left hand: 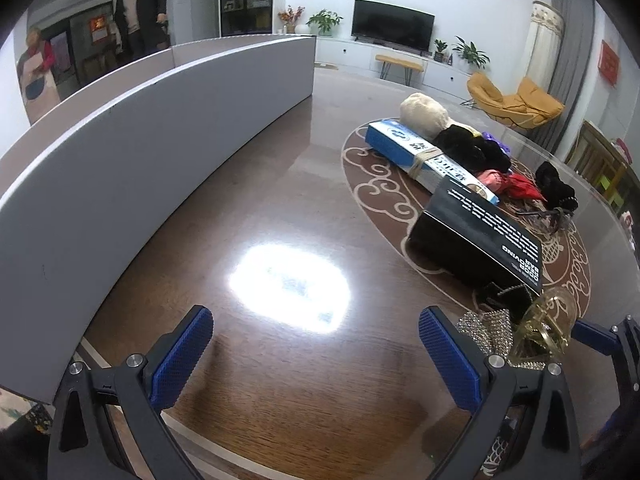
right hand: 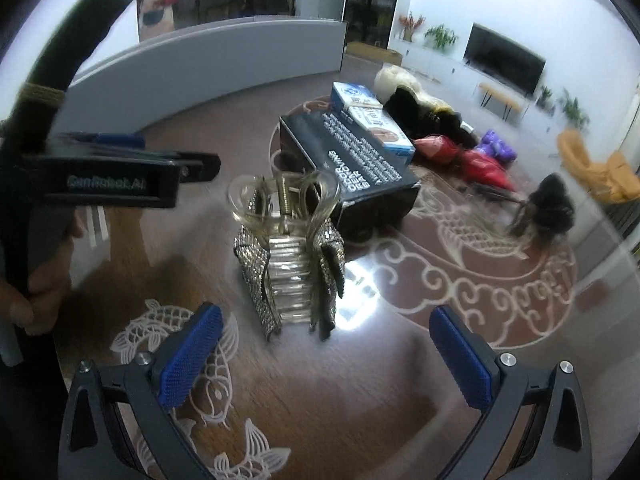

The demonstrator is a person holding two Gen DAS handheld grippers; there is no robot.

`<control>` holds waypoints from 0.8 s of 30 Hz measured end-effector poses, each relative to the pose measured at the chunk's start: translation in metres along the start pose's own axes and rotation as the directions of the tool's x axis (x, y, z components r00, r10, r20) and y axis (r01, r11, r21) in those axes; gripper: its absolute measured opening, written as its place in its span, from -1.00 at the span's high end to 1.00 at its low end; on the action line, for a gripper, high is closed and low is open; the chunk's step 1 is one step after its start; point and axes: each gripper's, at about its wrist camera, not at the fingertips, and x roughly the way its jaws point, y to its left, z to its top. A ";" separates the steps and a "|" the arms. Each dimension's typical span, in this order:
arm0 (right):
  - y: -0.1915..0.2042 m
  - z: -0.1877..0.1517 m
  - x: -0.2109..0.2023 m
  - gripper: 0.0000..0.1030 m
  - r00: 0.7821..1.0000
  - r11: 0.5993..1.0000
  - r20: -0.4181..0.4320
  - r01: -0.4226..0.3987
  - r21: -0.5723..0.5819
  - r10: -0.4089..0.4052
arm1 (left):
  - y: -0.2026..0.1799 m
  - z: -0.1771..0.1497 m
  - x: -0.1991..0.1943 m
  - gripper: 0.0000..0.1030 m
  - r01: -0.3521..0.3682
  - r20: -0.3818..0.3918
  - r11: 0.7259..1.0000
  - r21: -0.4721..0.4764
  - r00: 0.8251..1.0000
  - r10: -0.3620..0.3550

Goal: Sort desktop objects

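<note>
Here we would ease the right gripper [right hand: 324, 356], jaws spread wide and empty, forward around the rhinestone hair claw [right hand: 290, 256] standing near the black box [right hand: 352, 164], closing gently across its sides, while the left gripper [left hand: 316, 356] waits, equally open.

The right gripper [right hand: 326, 354] is wide open, with its blue pads [right hand: 191, 356] far apart above the shiny brown table [right hand: 360, 400]. Just ahead of it stands a sparkly hair claw clip [right hand: 290, 256]. Behind the clip sits a black box [right hand: 352, 164], and a blue and white box [right hand: 370, 116] lies touching it. On the left, a hand [right hand: 36, 292] holds the left gripper [right hand: 120, 176].
</note>
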 end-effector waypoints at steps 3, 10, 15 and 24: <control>-0.006 0.007 0.012 -1.00 1.000 0.999 -0.020 -0.008 0.051 0.009 | -0.001 0.000 0.002 -1.00 -0.002 -0.010 1.000 0.006 1.000 0.002; -0.042 0.026 0.036 -1.00 0.995 0.967 -0.057 0.089 0.240 -0.078 | -0.009 -0.001 0.007 -1.00 0.001 -0.042 0.999 0.051 0.999 0.001; -0.079 0.022 0.036 -1.00 0.984 0.924 -0.084 0.175 0.341 -0.155 | -0.019 -0.004 0.010 -1.00 0.027 -0.068 0.994 0.109 0.997 -0.020; -0.093 0.015 0.024 -1.00 0.981 0.912 -0.092 0.194 0.362 -0.173 | -0.059 0.015 0.031 -1.00 0.169 -0.097 0.934 0.315 0.985 -0.145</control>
